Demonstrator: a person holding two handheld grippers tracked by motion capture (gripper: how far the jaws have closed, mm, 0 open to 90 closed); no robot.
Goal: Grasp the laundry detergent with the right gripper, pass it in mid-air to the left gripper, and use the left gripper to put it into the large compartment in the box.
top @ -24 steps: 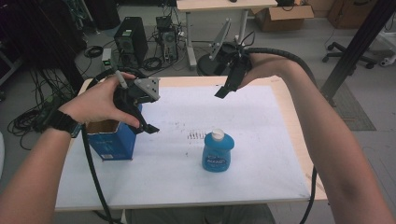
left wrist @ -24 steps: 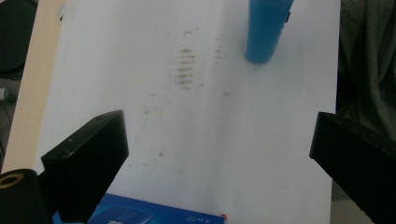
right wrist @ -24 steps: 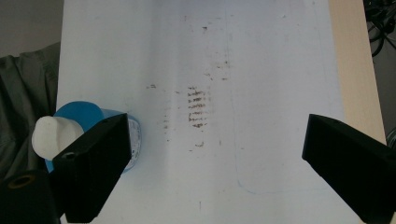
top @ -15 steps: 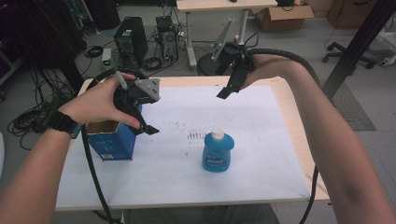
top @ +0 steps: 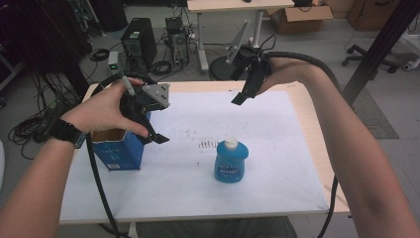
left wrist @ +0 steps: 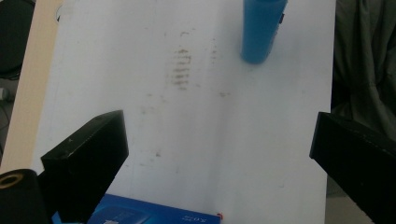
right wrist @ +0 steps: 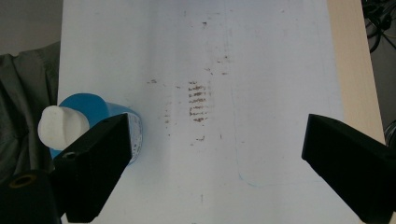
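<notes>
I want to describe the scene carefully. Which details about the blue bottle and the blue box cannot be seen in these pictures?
- Blue bottle: label text too small in the high view; top cut off by the edge in the left gripper view.
- Blue box: inside hidden by the left hand in the high view; mostly cut off by the bottom edge in the left gripper view.
- Bottle's lower part: partly behind a jaw in the right gripper view.

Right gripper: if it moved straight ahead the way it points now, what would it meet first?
Probably the white sheet on the table, near the brown smudges. The right gripper is open, and the blue bottle stands off to one side of its line, though depth is unclear.
</notes>
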